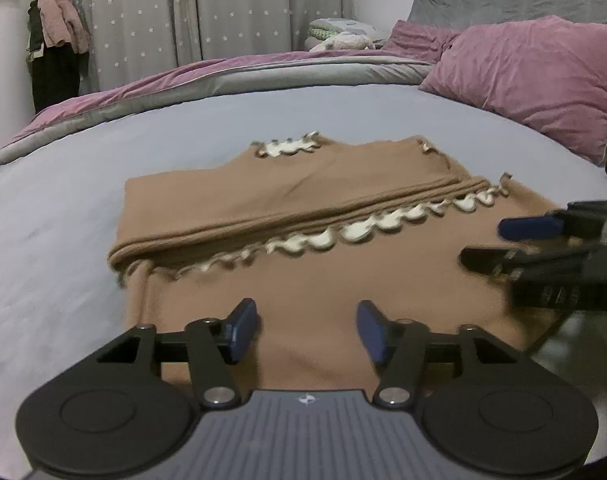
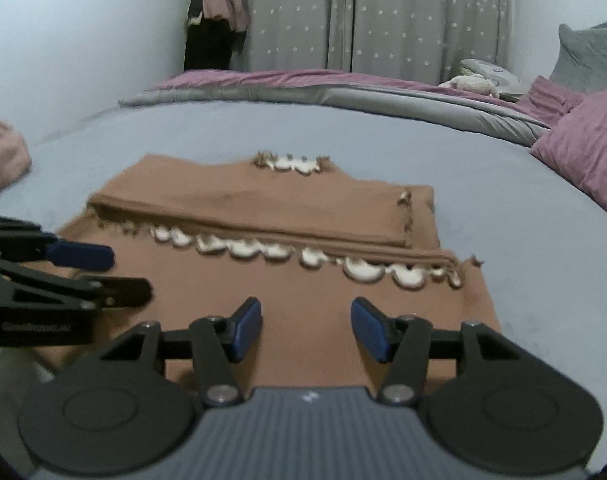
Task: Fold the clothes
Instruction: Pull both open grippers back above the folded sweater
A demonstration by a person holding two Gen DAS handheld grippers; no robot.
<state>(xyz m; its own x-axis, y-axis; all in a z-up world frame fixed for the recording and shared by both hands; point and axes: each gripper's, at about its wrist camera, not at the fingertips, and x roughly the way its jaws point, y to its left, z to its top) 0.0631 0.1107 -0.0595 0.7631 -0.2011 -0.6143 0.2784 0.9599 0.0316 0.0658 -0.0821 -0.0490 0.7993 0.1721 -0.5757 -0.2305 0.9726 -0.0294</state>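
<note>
The left hand-held gripper (image 1: 307,330), its blue-padded fingers (image 1: 243,330) spread wide and holding nothing, hovers over the near part of a tan-brown knit garment with a cream scalloped ruffle trim (image 1: 303,280). The garment lies flat on the pale blue bed sheet (image 1: 63,240), close to the bed's near edge. Its far portion is already doubled toward the middle, so that a band of stacked brown edges and the line of cream scallops (image 2: 287,254) run across it from left to right, while a second small patch of cream trim (image 2: 291,164) shows at the far edge. The near half lies as a single smooth panel. Judging from this, the garment is part-way folded, and the step in hand seems to be either letting go after laying a fold or reaching for the near hem; the pictures fit both, since both tools are unclenched just above the cloth. Any further fold would need each tool to close on a near corner and carry it evenly over the scalloped line without dragging the layers beneath. To the right, the right hand-held gripper (image 2: 306,328) is likewise released, its fingers parted and empty over the same near panel. Mauve velvet pillows (image 1: 535,76) sit well apart at the right.
</note>
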